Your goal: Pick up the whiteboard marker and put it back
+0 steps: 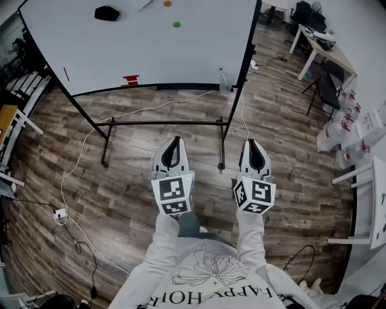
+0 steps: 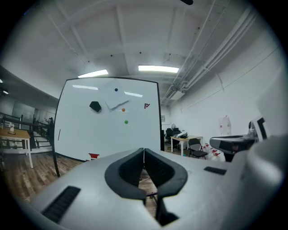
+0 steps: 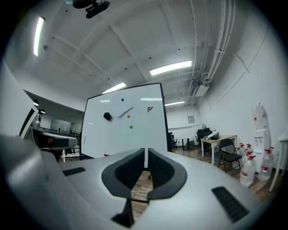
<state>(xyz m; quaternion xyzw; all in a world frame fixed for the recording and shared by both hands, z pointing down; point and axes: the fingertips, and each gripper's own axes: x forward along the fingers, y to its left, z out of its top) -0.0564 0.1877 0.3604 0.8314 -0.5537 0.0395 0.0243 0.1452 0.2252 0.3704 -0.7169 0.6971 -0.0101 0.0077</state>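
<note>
A white whiteboard (image 1: 145,48) on a black wheeled stand stands ahead of me across the wood floor. A small red object (image 1: 130,79) sits at its lower edge, and a thin dark stick (image 1: 66,73) shows near its left side; which one is the marker I cannot tell. My left gripper (image 1: 174,140) and right gripper (image 1: 254,143) are held side by side, level, pointing at the whiteboard (image 2: 108,121) and well short of it. Both are shut with nothing between the jaws. The left gripper (image 2: 144,150) and right gripper (image 3: 146,150) each face the whiteboard (image 3: 126,121).
On the board are a black eraser (image 1: 107,12), an orange magnet (image 1: 167,3) and a green magnet (image 1: 177,25). A clear bottle (image 1: 224,81) stands by the stand's right leg. White cables (image 1: 90,139) cross the floor. A desk (image 1: 325,48), a chair and water jugs (image 1: 338,139) are at the right.
</note>
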